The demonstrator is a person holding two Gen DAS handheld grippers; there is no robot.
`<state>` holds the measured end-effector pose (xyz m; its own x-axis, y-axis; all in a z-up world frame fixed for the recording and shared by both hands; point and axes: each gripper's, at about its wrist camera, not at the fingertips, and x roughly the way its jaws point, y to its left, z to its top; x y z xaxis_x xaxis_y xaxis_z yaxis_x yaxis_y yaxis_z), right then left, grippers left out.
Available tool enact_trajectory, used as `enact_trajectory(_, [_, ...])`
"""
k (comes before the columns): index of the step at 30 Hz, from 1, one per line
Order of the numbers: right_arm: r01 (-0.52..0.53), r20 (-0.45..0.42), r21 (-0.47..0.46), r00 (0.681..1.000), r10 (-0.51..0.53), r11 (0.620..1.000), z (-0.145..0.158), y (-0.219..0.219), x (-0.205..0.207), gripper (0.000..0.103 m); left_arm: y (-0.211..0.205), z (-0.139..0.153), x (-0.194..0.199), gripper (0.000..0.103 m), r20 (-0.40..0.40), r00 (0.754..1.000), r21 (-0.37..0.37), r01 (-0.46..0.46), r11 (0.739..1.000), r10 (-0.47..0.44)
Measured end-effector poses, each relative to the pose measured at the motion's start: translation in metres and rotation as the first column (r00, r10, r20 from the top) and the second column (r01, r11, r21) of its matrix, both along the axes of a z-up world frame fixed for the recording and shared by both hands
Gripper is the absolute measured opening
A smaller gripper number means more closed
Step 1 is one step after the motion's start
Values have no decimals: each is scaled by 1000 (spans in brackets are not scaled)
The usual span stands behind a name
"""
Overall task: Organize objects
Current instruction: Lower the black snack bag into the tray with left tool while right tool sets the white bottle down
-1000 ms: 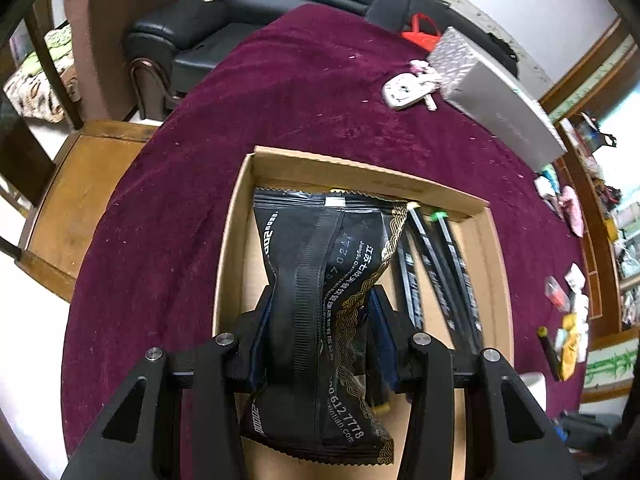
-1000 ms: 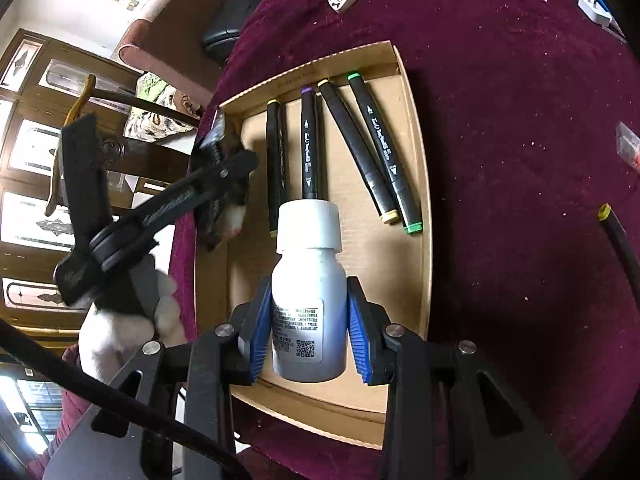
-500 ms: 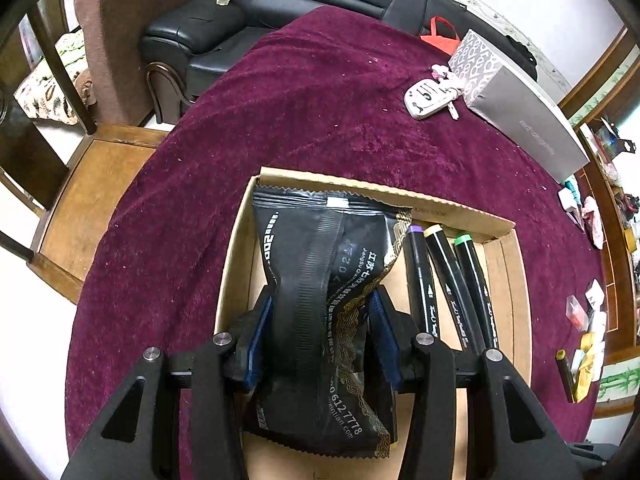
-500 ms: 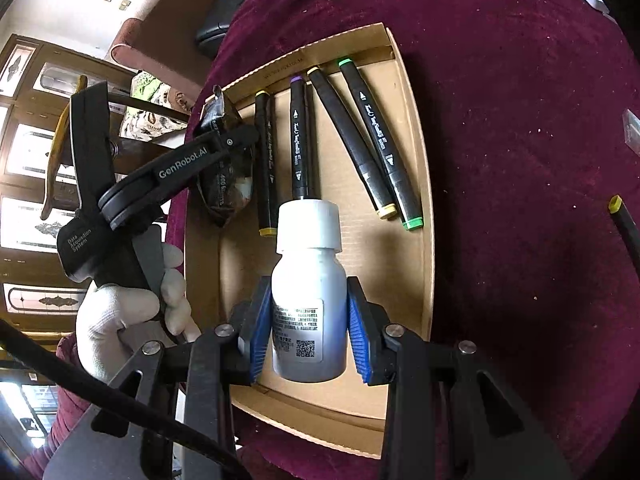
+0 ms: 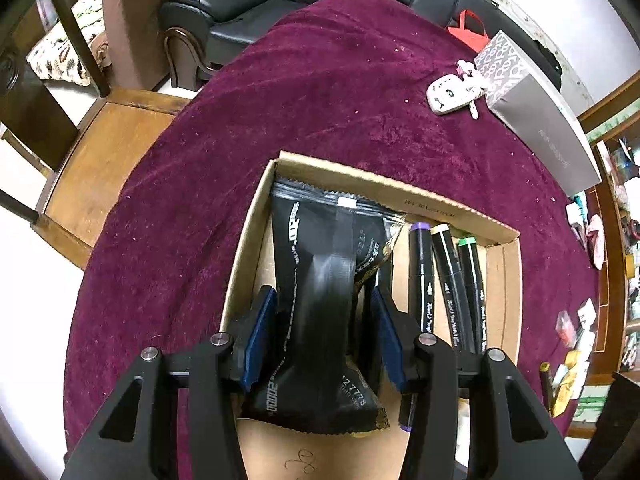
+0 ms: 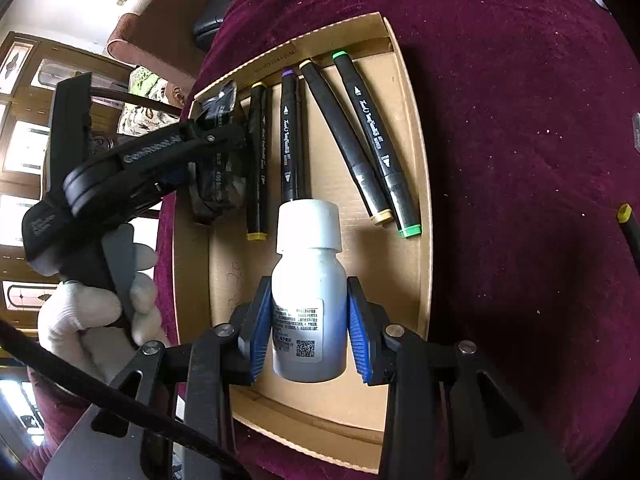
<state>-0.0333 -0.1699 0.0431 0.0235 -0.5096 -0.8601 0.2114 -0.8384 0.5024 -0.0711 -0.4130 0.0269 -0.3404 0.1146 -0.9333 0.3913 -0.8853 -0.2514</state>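
Bottle (image 6: pixel 308 300), cap pointing away, clenched in right tongs (image 6: pixel 308 330); left tongs (image 5: pixel 322 344) loosely straddle packet (image 5: pixel 320 300).

Black snack packet (image 5: pixel 320 300) and four markers (image 6: pixel 292 136) lie in cardboard box (image 6: pixel 416 120).

Black packet (image 5: pixel 320 312) between the left gripper's pads: white "2000" near its lower end, digits "127778" on the gold-edged flap beside the right pad; the rest is too small to read.

Left gripper (image 6: pixel 208 136), seen to the left of the right one: "GenRobot.AI" in white along its arm.

Bottle (image 6: pixel 308 296) between the right pads: white label with dense print, unreadable, and a QR code at its lower right corner.

Markers (image 6: pixel 288 132) beyond the bottle: white script, illegible.

Box (image 5: pixel 436 200) wall ahead: faint printed line, illegible.
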Motion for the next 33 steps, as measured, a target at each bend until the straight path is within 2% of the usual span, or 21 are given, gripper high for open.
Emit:
enact_trajectory(4, [-3,-4,24,1000,3,1000,-7,-4,-3,33,-6,13,2,43,-31,999,21,-12,1000,12])
enact_trajectory(14, [-24,-41,91,999,28,996,-14,-17,-11,33,-27,59,32,43,-181,981,99,-47,994,64])
enact_trajectory(24, [-48,-123,183,990,72,982,-10,-28,-10,33,-35,63,77,44,-215,975,115,-39,993,63])
enact_trajectory(33, [-49,-146,219,986,83,975,-7,-28,-9,33,-49,46,107,44,-172,978,146,-96,985,120])
